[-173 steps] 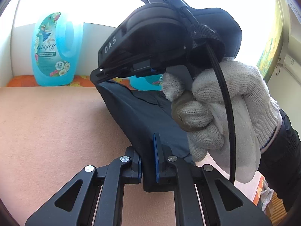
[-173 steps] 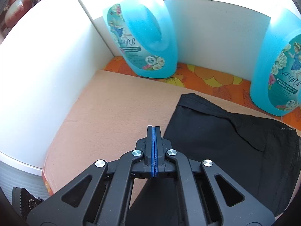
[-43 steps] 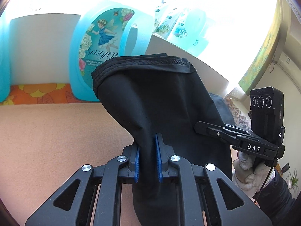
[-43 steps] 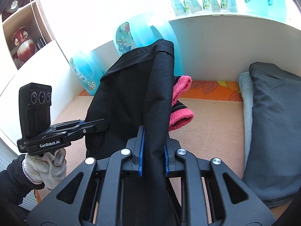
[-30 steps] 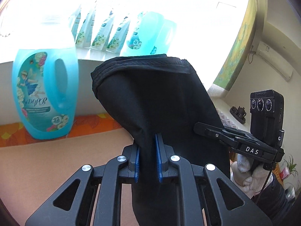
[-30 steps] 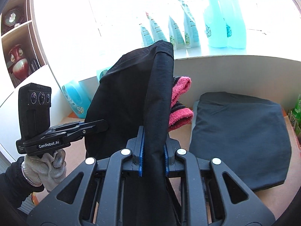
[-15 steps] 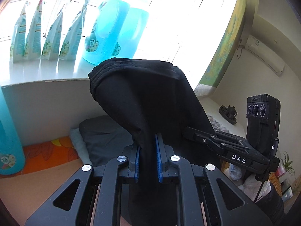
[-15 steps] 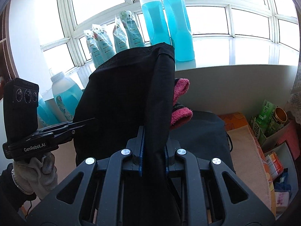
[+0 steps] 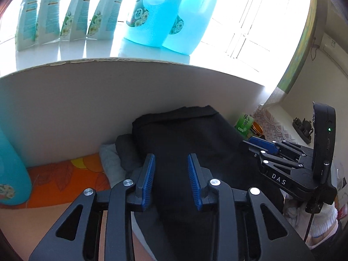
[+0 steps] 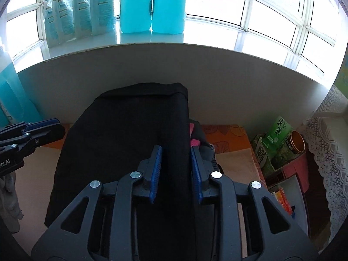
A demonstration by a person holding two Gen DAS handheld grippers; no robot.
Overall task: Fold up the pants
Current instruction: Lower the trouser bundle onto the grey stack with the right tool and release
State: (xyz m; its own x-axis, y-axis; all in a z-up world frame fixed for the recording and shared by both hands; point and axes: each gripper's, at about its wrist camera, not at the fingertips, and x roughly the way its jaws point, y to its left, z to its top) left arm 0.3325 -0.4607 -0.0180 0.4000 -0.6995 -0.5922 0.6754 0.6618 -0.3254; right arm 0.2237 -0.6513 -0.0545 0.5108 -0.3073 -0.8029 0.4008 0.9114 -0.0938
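Note:
The folded black pants (image 9: 187, 137) lie on top of a stack of folded grey clothes (image 9: 124, 150) against the white wall; they also fill the middle of the right wrist view (image 10: 121, 134). My left gripper (image 9: 170, 167) is open, its blue pads on either side of the pants' near edge. My right gripper (image 10: 176, 165) is open too, over the pants' right edge. The right gripper also shows in the left wrist view (image 9: 261, 145), and the left one in the right wrist view (image 10: 43, 128).
Blue detergent jugs (image 10: 152, 4) and refill pouches (image 10: 78, 8) stand on the windowsill. A blue jug (image 9: 10, 169) stands at left on the orange flowered cloth (image 9: 61, 178). A green tea box (image 10: 278, 132) and tin sit in a bin at right. A pink item (image 10: 193, 139) pokes out beside the pants.
Both grippers carried the folded pants to the right, laid them on the clothes stack and opened. The pants no longer hang from the jaws.

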